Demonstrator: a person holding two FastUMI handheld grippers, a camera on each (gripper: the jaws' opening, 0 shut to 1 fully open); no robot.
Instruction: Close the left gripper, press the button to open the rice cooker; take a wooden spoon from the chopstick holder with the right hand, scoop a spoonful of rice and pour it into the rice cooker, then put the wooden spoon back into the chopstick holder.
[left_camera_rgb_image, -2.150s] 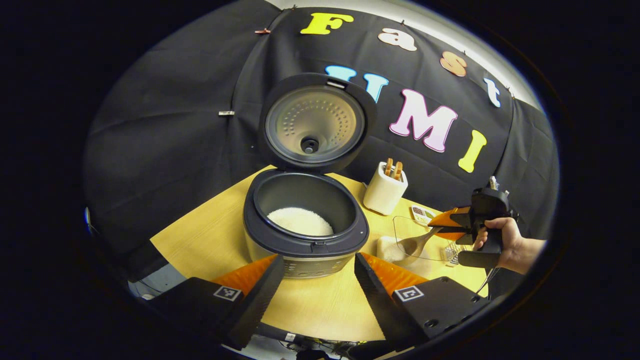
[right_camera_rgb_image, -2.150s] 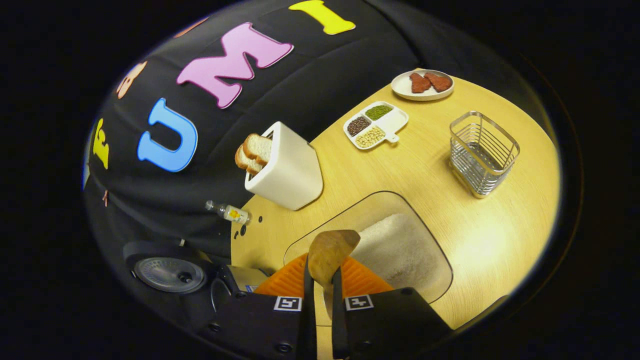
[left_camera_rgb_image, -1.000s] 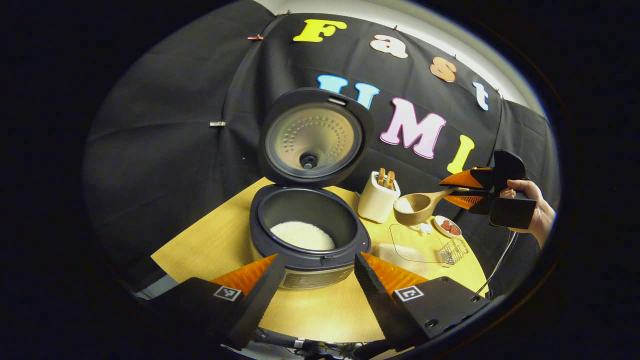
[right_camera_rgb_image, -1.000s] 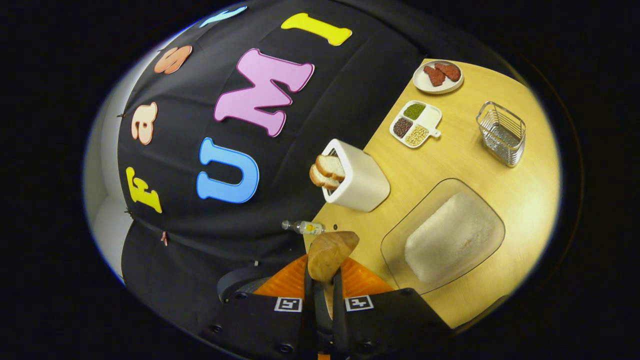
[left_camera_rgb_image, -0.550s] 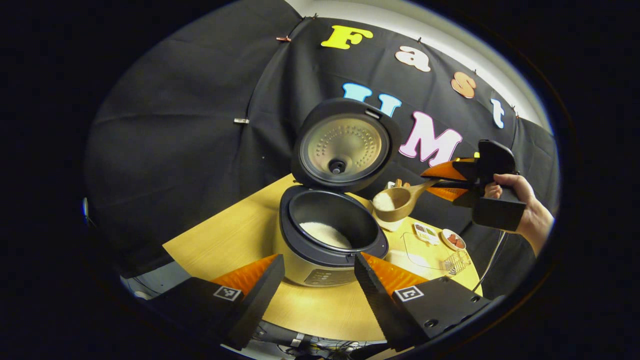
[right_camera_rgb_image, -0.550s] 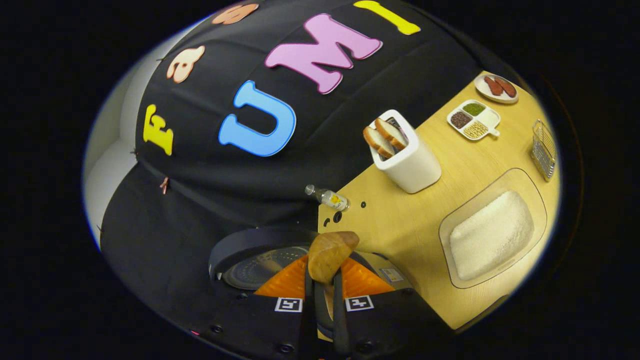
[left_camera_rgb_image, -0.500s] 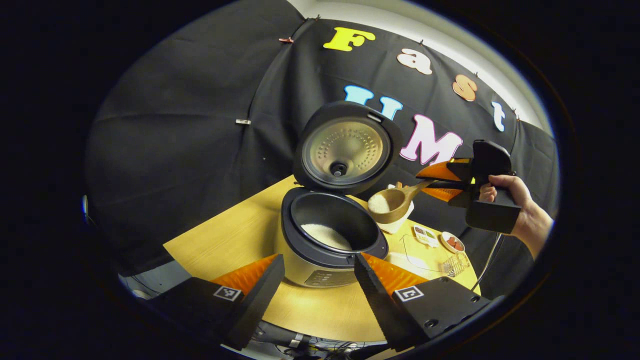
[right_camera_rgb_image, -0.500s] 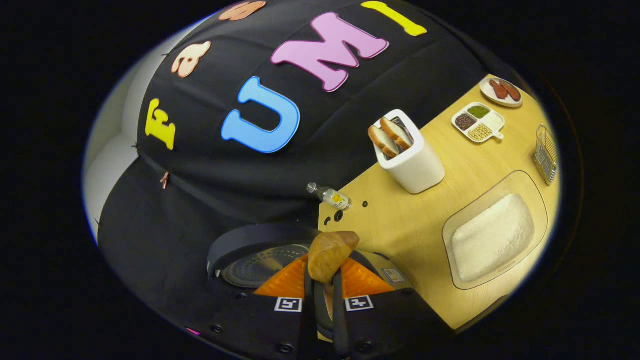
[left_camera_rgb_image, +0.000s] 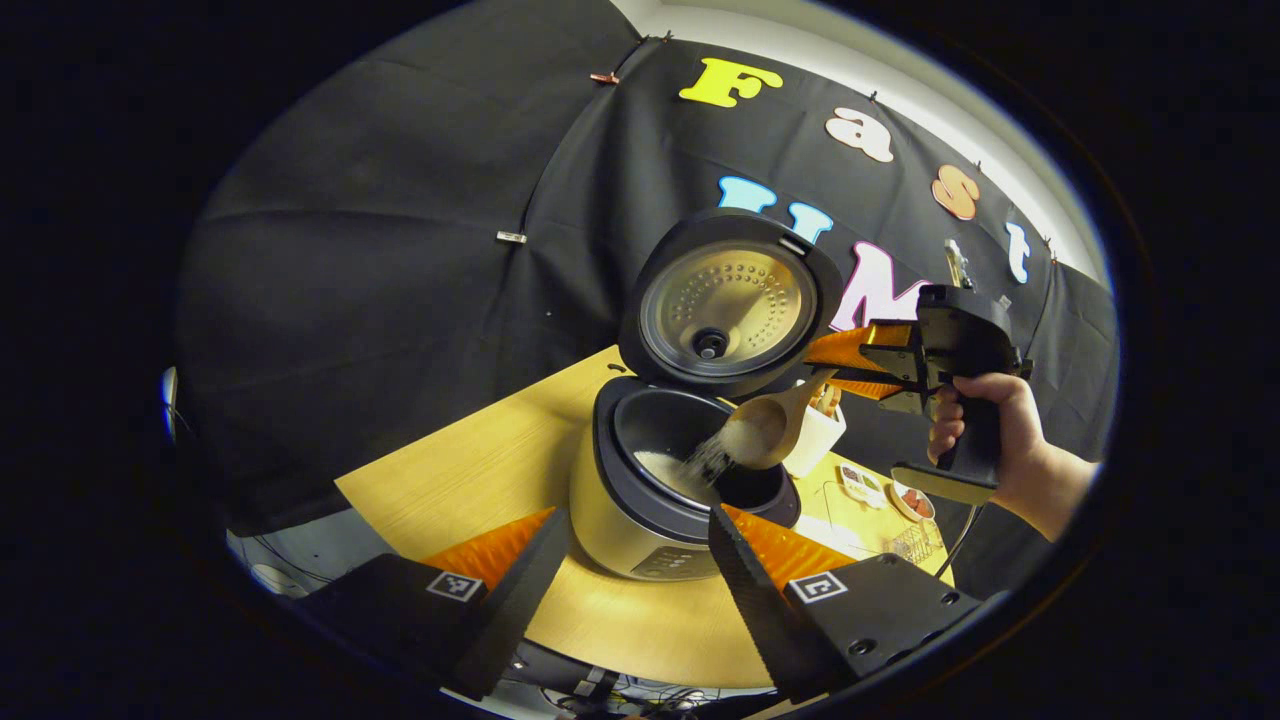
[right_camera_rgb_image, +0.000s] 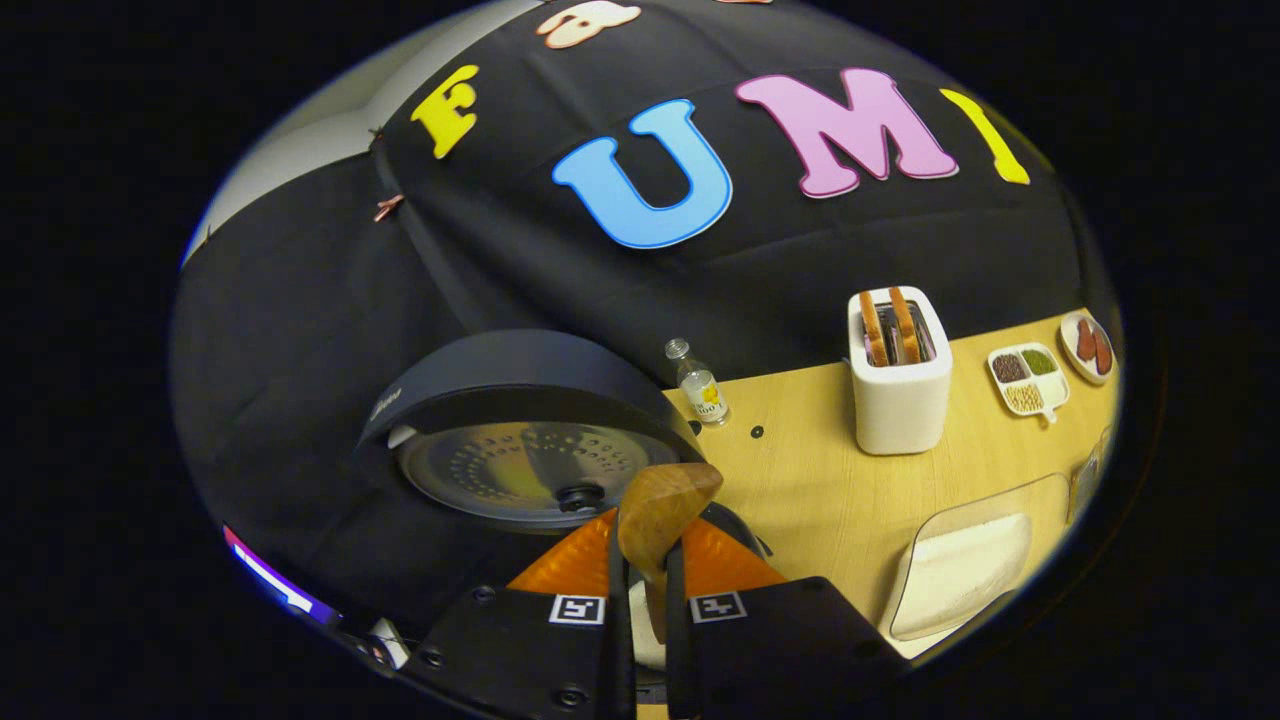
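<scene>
Rice spilling from the tipped wooden spoon (left_camera_rgb_image: 765, 430) into the open rice cooker (left_camera_rgb_image: 680, 480).

The right gripper (left_camera_rgb_image: 850, 365), gripped by a hand (left_camera_rgb_image: 1000, 440), is clamped narrow on the spoon's handle; the pale, rounded bowl juts out past its fingertips, tilted down over the dark pot, with grains falling onto the white rice inside. Half a second ago the spoon was level, still full, beside the pot. The left gripper (left_camera_rgb_image: 635, 560) hangs back with jaws wide apart, holding nothing, the cooker just ahead of it, lid (left_camera_rgb_image: 730, 305) upright.

toaster (right_camera_rgb_image: 900, 400) holding toast, small bottle (right_camera_rgb_image: 700, 392), perhaps juice.
</scene>
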